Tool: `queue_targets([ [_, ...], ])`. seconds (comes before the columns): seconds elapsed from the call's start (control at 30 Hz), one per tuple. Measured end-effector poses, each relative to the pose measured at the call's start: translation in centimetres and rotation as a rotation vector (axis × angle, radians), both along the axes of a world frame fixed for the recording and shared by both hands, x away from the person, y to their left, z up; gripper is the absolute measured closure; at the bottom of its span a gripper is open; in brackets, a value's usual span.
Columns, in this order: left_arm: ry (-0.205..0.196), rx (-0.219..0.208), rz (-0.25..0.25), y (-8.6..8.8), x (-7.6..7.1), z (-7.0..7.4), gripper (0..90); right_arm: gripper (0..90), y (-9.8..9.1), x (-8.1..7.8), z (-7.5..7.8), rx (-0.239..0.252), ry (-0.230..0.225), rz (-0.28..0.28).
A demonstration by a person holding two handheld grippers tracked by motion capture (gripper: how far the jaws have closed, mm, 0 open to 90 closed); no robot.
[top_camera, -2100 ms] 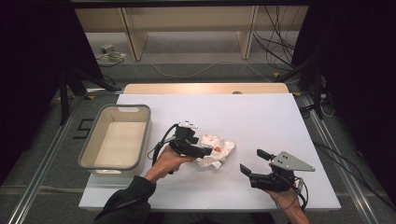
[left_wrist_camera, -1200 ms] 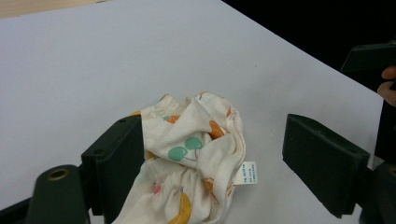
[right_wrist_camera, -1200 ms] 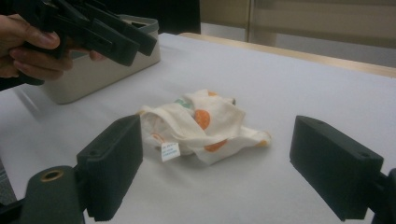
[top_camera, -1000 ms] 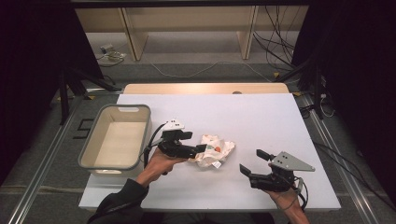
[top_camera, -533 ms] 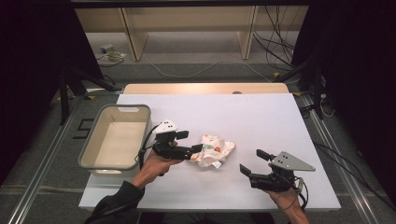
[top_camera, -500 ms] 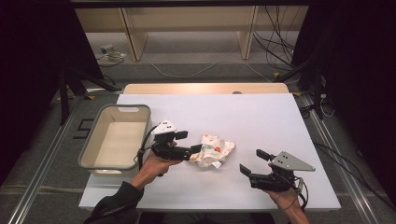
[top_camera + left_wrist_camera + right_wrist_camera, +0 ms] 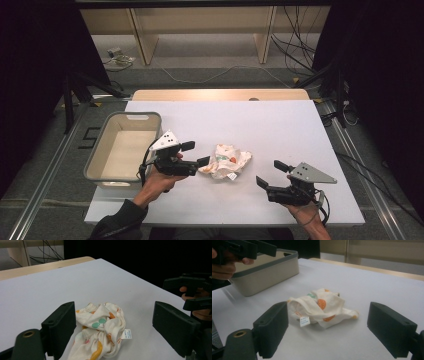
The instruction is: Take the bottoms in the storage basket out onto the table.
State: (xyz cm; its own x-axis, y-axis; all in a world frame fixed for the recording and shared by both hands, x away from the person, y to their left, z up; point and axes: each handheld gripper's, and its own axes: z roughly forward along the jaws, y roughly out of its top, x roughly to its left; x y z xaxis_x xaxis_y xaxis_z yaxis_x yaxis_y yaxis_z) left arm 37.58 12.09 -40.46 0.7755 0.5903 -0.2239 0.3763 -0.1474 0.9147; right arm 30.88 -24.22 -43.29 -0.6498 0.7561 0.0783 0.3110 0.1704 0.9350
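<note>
- High view: one crumpled cloth [image 7: 226,161] lies mid-table [image 7: 280,125], wide bare surface behind it; one bin [image 7: 125,147] at the left edge.
- Left gripper view: left gripper [image 7: 113,328] jaws spread, cloth between them, unpinched.
- Right gripper view: right gripper [image 7: 327,328] jaws spread, cloth beyond.

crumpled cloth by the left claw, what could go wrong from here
The left claw stands open with one jaw tip at the edge of the crumpled cloth, so closing might pinch only a loose fold and let the bundle unravel. Carried toward the bin, a trailing end might catch on its rim.
</note>
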Motion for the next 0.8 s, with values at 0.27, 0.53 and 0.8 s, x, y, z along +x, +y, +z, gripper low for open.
queue_targets([
  [0.27,-0.025,0.001,0.0,0.4,-0.5,-0.1,17.8,18.0,0.0,0.0,0.0,0.0,0.001,0.002],
  [0.53,-0.041,0.01,-0.035,0.4,-1.0,-0.3,16.3,18.0,0.1,0.0,0.0,-0.001,0.002,0.005],
  [0.8,-0.073,0.031,-0.041,0.3,-1.6,-0.4,15.4,18.0,0.1,0.0,-0.1,0.003,0.002,0.004],
])
